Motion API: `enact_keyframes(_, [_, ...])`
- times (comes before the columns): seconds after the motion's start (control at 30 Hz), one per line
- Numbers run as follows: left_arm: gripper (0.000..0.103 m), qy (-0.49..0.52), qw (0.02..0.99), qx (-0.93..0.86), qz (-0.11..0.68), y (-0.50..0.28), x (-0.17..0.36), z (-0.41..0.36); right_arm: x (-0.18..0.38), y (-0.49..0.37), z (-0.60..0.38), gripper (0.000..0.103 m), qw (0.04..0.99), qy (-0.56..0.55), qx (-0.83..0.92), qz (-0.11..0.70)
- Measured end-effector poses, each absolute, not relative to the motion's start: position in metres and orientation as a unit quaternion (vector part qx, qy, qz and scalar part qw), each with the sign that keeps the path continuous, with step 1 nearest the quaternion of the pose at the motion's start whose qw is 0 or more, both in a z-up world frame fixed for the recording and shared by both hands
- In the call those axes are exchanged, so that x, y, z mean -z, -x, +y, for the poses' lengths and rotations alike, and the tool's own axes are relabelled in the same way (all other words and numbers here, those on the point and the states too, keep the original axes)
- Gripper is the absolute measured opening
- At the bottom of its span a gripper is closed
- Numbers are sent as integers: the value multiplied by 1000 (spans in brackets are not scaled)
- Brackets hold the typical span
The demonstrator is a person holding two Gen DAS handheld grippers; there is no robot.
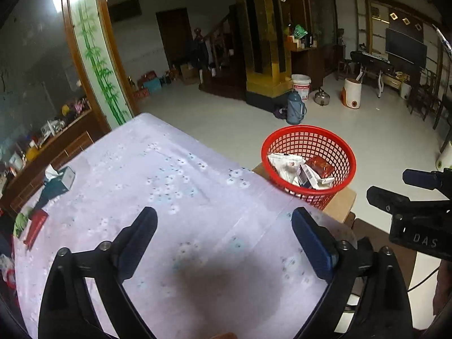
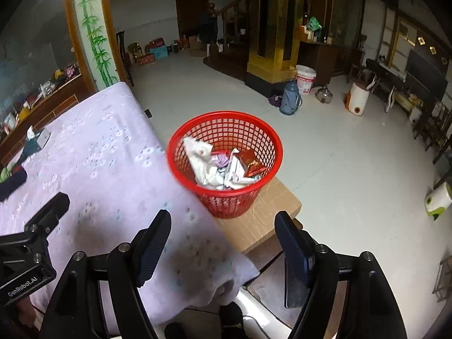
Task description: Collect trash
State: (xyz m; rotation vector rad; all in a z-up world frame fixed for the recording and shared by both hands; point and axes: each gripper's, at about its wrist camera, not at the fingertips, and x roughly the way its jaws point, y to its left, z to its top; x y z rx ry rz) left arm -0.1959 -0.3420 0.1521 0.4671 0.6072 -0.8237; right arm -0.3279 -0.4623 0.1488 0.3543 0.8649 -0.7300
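- The left gripper [image 1: 224,223] is hovering over the lilac cloth [image 1: 175,169], its fingers spread wide with nothing between them.
- The right gripper [image 2: 223,228] is hanging over the cloth's corner and the wooden stool [image 2: 271,209], fingers likewise parted and holding nothing.
- The red basket [image 2: 226,138] is standing on the stool, just beside the table edge; wrappers and paper [image 2: 223,166] are lying inside it, among them a red packet [image 2: 251,162].
- At the table's far left a tissue box [image 1: 60,179] and a flat red pack [image 1: 35,227] are lying well apart from both grippers.
- Beyond the basket, on the floor, a blue flask [image 2: 291,99], a white bucket [image 2: 305,79] and a kettle [image 2: 324,94] are standing near the gold pillar [image 2: 271,28].
- The left view is showing the red pack; in the right view that spot is taken up by dark cloth [image 2: 12,182].
- Only the right view is showing the stool top in front of the basket and a paper roll [image 2: 438,199] on the floor at right.
- Each view is catching the other gripper's body at its edge.
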Motion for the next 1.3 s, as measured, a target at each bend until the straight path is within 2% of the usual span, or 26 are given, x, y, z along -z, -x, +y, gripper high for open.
enact_keyframes(0.23, [97,-218,845,408,268,203,-156,-309,-155,338,-430,80,824,-164,366,401])
enact_keyframes(1.3, [97,-203,856,401,256,218,-163,-280,-169,345,-390,80,828,-142,376,391])
